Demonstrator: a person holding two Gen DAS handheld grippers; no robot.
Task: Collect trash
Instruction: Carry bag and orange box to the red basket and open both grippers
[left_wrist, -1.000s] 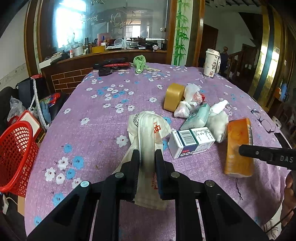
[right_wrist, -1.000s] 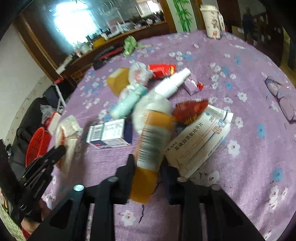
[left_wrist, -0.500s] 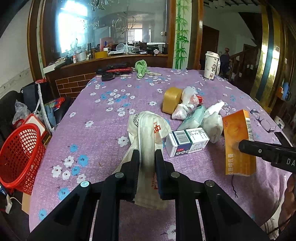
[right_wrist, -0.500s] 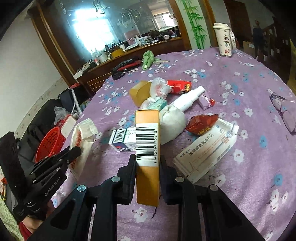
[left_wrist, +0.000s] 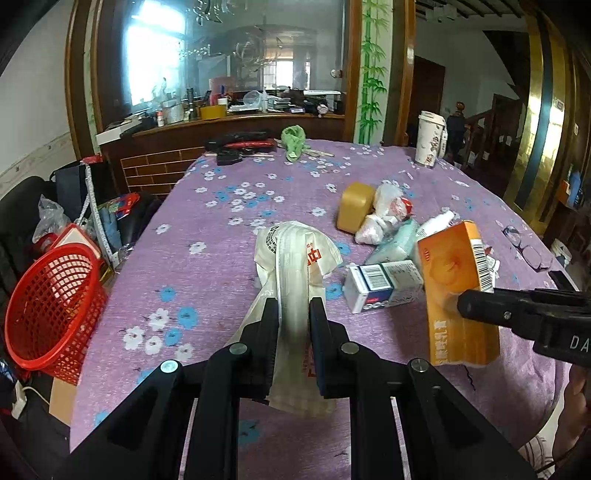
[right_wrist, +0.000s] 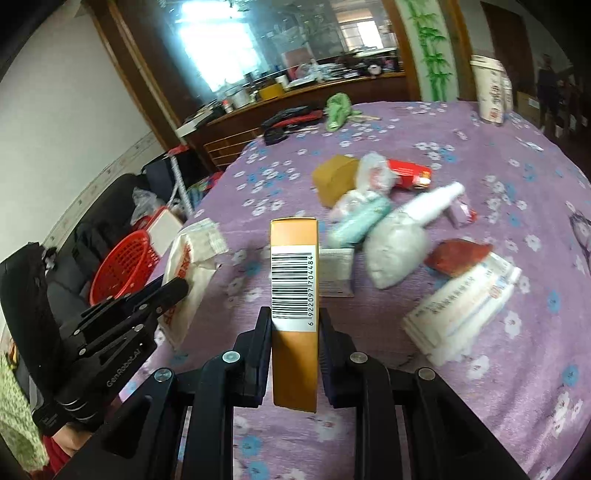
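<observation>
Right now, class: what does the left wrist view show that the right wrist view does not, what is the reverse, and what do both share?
Only the left wrist view: the orange box's broad face, eyeglasses on the cloth.
Only the right wrist view: a red packet, a dark red wrapper, a long white medicine box.
Both: red basket, white bag in the left gripper, right gripper gripping the orange box, purple flowered tablecloth.
</observation>
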